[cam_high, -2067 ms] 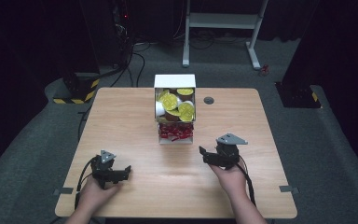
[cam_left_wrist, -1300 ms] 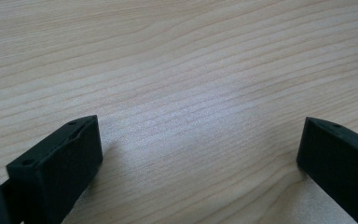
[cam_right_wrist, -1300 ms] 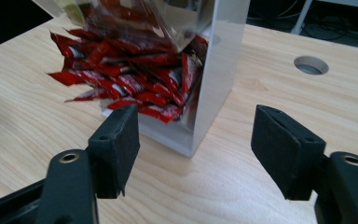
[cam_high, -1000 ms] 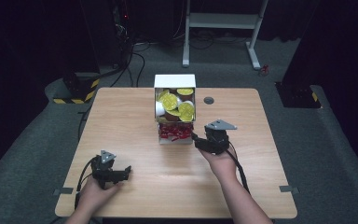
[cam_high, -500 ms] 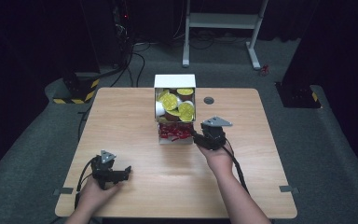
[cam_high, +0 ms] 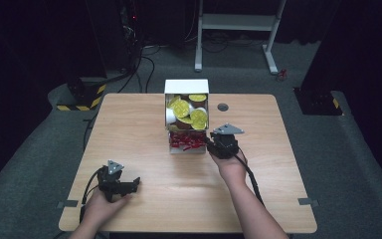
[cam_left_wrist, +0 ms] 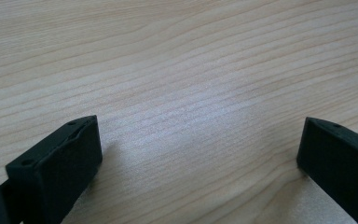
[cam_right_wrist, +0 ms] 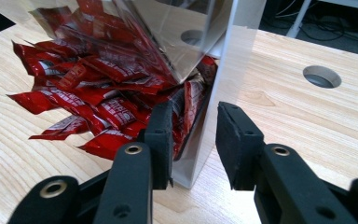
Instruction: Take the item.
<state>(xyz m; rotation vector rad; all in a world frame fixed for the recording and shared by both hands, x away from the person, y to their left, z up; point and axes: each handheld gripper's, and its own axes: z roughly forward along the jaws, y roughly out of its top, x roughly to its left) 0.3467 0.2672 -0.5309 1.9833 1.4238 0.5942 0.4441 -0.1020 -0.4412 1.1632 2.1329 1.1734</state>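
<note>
On the wooden table (cam_high: 144,124) a white dispenser box (cam_high: 186,87) stands mid-table, its side wall (cam_right_wrist: 223,79) straddled by the right gripper (cam_right_wrist: 193,135), whose just-closing jaws don't yet pinch it beside red sachets (cam_right_wrist: 98,93), while the left gripper (cam_left_wrist: 198,149) rests wide apart near the front-left edge.

Matt pale wood-grain table (cam_left_wrist: 182,70); glossy red foil packets (cam_right_wrist: 98,93) under a shiny clear plastic dispenser wall (cam_right_wrist: 223,70).

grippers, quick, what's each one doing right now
Left gripper: open, nothing between its jaws, low over the bare table.
Right gripper: jaws have just been closing around the side wall of the white dispenser box; pads not clearly pressing yet.
</note>
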